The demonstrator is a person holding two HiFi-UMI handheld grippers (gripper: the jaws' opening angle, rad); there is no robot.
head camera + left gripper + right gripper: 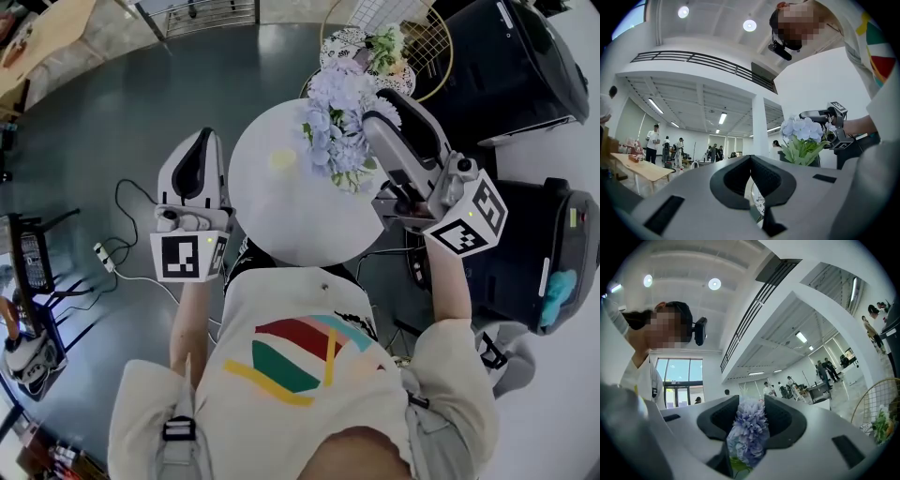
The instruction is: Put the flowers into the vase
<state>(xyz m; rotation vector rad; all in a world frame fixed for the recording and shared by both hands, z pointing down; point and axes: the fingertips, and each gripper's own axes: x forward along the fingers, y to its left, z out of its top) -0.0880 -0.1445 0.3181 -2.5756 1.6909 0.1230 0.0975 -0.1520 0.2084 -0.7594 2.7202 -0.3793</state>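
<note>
Grey polished floor [141, 103] surrounds the round white table [281, 225] below us, and a small pale yellow thing [283, 159] lies on the tabletop. Our right gripper [386, 117] is clamped on the flowers [339, 131], a bunch of pale blue-lilac blossoms with green leaves, held above the table's far right edge. Looking along that gripper's jaws, we see the blossoms [749, 432] wedged between the two dark pads [785, 420], which press on them from both sides and stand partly apart around the bunch. Our left gripper [201, 141] hangs over the floor just beside the table's left edge, well apart from the bunch. Its jaws meet at the tips with nothing between them. From its own view the flowers [804, 133] show at the right, in the other gripper's grasp.
</note>
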